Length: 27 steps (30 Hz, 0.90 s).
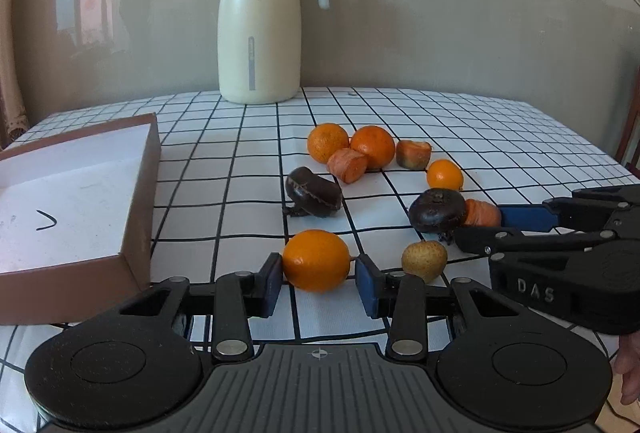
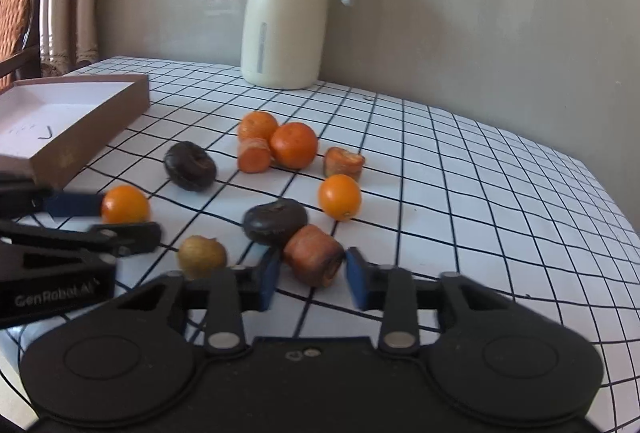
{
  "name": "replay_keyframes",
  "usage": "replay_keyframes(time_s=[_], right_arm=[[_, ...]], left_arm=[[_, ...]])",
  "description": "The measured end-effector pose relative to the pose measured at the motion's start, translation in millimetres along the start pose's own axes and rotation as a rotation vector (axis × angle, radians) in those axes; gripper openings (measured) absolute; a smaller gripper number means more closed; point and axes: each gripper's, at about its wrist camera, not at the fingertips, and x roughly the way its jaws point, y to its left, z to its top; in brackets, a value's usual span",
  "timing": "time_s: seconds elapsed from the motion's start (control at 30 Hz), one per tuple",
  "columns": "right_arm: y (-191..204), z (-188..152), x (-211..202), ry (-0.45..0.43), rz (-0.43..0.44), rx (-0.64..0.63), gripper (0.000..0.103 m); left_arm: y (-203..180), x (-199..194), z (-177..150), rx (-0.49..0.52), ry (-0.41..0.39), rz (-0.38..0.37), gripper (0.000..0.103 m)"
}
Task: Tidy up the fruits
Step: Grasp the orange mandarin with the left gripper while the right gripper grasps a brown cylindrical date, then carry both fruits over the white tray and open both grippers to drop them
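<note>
Left gripper [image 1: 316, 275] straddled my orange [image 1: 316, 260], pads barely apart from it; right gripper [image 2: 307, 273], equally wide, bracketed a carrot chunk [image 2: 314, 255], both bound, I judged, for the box [image 1: 136, 193] at the table's left edge.

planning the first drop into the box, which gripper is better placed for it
Left. The left gripper already brackets an orange beside the brown box. The right gripper brackets a carrot chunk, farther from the box.
</note>
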Motion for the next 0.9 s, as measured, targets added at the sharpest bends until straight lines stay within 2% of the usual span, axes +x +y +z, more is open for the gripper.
replay_keyframes(time_s=[0.33,0.6,0.9], right_arm=[[-4,5,-24,-0.064,-0.041,0.025,0.025],[14,15,-44,-0.129,-0.017,0.0,0.025],[58,37,-55,-0.224,0.077,-0.041,0.025]], left_arm=[[12,-29,3,-0.002,-0.077,0.018,0.04],[38,-64,6,-0.015,-0.139,0.057,0.04],[89,-96,9,-0.071,-0.193,0.144,0.04]])
